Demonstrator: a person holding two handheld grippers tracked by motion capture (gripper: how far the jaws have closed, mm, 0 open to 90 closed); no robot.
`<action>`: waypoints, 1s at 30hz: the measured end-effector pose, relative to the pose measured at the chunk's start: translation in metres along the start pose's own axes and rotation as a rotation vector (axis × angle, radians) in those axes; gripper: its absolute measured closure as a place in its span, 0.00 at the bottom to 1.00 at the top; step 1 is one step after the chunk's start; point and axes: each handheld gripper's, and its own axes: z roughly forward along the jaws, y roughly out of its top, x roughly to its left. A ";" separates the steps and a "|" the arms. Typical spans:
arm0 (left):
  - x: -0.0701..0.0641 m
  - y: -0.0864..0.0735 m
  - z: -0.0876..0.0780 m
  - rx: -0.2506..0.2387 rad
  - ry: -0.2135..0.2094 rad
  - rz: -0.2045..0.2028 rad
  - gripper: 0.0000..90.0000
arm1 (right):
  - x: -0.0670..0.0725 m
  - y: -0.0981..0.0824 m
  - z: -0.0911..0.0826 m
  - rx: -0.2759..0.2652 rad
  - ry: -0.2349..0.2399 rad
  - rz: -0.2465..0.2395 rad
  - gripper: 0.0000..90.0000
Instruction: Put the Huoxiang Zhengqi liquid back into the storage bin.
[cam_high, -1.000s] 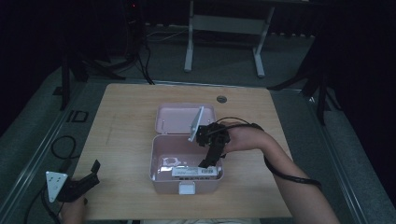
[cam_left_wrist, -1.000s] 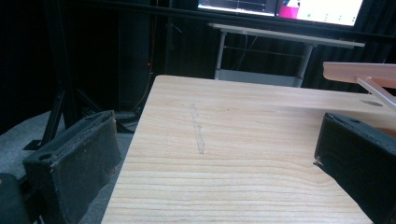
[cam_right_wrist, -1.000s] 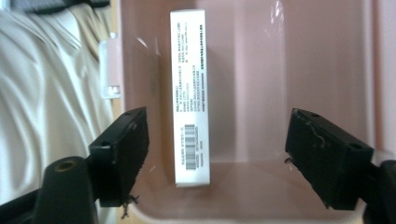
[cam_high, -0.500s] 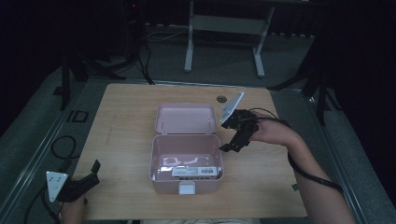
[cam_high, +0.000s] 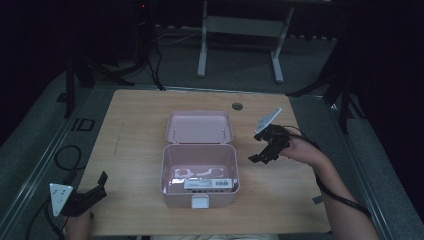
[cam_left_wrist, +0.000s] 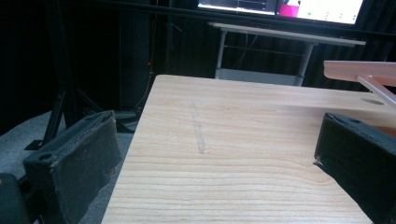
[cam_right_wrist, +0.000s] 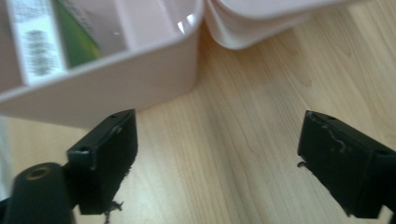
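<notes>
A pink box (cam_high: 199, 200) stands open mid-table, its lid (cam_high: 199, 126) laid back behind it. Inside lies a white barcode-labelled packet (cam_high: 209, 183). My right gripper (cam_high: 257, 157) hovers just right of the box, low over the wood; its jaws have just been opening further and nothing is between them. In the right gripper view the open gripper (cam_right_wrist: 215, 163) frames bare wood, with the box wall (cam_right_wrist: 116, 79) and the packet's label (cam_right_wrist: 32, 42) ahead. My left gripper (cam_high: 100, 185) rests open and empty at the table's front left corner (cam_left_wrist: 215, 154).
A round cable hole (cam_high: 237, 106) sits in the table (cam_high: 130, 135) behind the lid. Cables (cam_high: 65, 155) trail on the floor at left. A desk frame (cam_high: 240, 30) stands beyond the table. The lid's edge (cam_left_wrist: 359, 70) shows in the left gripper view.
My right gripper has come out of the box, moved right and sunk toward the table beside it. The packet stays in the box. The left gripper has not moved.
</notes>
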 end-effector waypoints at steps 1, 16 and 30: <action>0.000 0.000 0.000 0.000 0.000 0.001 0.00 | -0.003 -0.006 0.005 -0.011 -0.013 0.010 0.12; 0.000 0.000 0.000 -0.001 -0.001 -0.001 0.00 | -0.019 -0.063 0.067 -0.180 -0.134 0.159 0.13; 0.000 0.000 0.000 0.000 -0.001 -0.001 0.00 | -0.007 -0.097 0.086 -0.321 -0.344 0.255 0.12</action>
